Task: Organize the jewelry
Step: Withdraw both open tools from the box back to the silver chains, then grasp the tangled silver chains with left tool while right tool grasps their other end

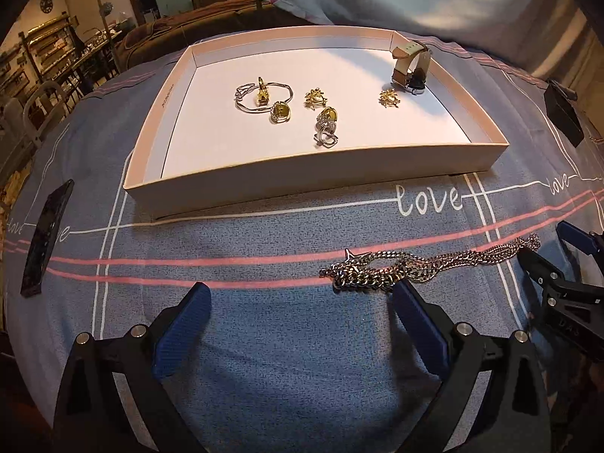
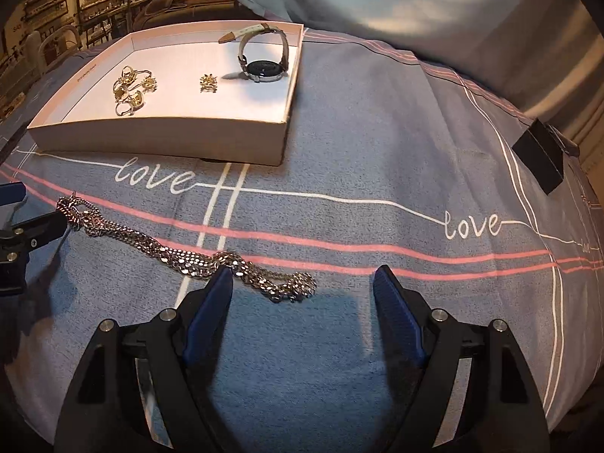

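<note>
Lying chain point(image 1: 426, 266) on cloth point(image 1: 264, 339), tray point(image 1: 302, 185) behind

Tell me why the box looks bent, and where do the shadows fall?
Left wrist view: the fisheye lens bows the straight-sided box; warm light throws the wristwatch's shadow leftward. Right wrist view: same bulge in the bedsheet's stripes; dark tool shadows fall near the chain necklace.

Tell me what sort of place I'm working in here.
Probably a home, working on a bed: the surface is a soft blue sheet printed with "love", a big pillow lies behind the jewelry box, and cluttered shelves stand beyond.
</note>
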`<state>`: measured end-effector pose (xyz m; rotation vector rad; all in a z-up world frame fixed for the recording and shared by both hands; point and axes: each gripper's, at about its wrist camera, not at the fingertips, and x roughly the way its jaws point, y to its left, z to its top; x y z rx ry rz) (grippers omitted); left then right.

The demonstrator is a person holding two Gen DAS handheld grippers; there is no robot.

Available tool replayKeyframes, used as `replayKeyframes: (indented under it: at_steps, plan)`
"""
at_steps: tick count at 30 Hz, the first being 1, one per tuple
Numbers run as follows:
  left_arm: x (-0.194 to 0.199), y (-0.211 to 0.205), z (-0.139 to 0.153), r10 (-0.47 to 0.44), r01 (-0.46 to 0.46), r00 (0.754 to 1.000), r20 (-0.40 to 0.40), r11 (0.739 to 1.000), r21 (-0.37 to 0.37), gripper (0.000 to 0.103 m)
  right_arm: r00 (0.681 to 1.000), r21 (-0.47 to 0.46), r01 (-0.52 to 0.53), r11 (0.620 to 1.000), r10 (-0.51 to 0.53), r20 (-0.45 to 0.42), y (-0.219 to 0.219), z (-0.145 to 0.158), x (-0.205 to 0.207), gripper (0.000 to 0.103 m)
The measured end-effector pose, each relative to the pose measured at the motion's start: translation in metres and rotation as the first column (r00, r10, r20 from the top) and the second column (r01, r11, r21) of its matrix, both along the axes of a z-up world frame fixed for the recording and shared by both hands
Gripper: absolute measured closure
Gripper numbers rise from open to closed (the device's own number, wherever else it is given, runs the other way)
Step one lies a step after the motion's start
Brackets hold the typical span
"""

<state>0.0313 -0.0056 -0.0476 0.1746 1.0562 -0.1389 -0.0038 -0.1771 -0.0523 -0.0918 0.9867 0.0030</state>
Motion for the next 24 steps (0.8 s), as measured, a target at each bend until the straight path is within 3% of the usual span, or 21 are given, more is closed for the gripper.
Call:
replayKeyframes:
  at_steps: [5, 9, 13, 17, 20, 23, 24]
  plan:
    - [0.003, 0.043, 0.011, 0.093, -0.092, 0.996, 0.008, 0.994, -0.061, 0.008, 0.991, 0.066, -0.134, 0.989, 0.132, 0.028, 0.061, 0.008, 0.018, 0.027]
    - [-0.002, 0.086, 0.030, 0.193, -0.189, 0.980, 0.035, 0.977, -0.101, 0.008, 0.957, 0.143, -0.289, 0.947, 0.287, 0.034, 0.095, 0.022, 0.016, 0.027]
    - [-0.006, 0.110, 0.039, 0.246, -0.240, 0.968, 0.039, 0.963, -0.127, 0.008, 0.969, 0.133, -0.243, 0.961, 0.237, 0.065, 0.077, 0.037, -0.001, 0.023]
    - [-0.005, 0.096, 0.029, 0.201, -0.198, 0.979, 0.013, 0.974, -0.112, 0.008, 0.989, 0.073, -0.145, 0.987, 0.146, 0.002, 0.032, 0.027, -0.013, 0.021]
    - [-0.007, 0.067, 0.019, 0.107, -0.107, 0.994, -0.002, 0.989, -0.103, 0.009, 0.996, 0.155, -0.086, 0.984, 0.090, -0.019, 0.004, 0.025, -0.024, 0.021]
    - [-0.014, 0.033, 0.014, -0.015, 0.014, 1.000, -0.012, 0.994, -0.111, 0.030, 0.998, 0.169, -0.061, 0.984, 0.066, -0.018, -0.005, 0.027, -0.031, 0.021]
    - [-0.017, 0.024, 0.013, -0.046, 0.044, 0.999, -0.016, 0.993, -0.113, 0.033, 0.998, 0.167, -0.062, 0.984, 0.066, -0.016, -0.005, 0.027, -0.032, 0.021]
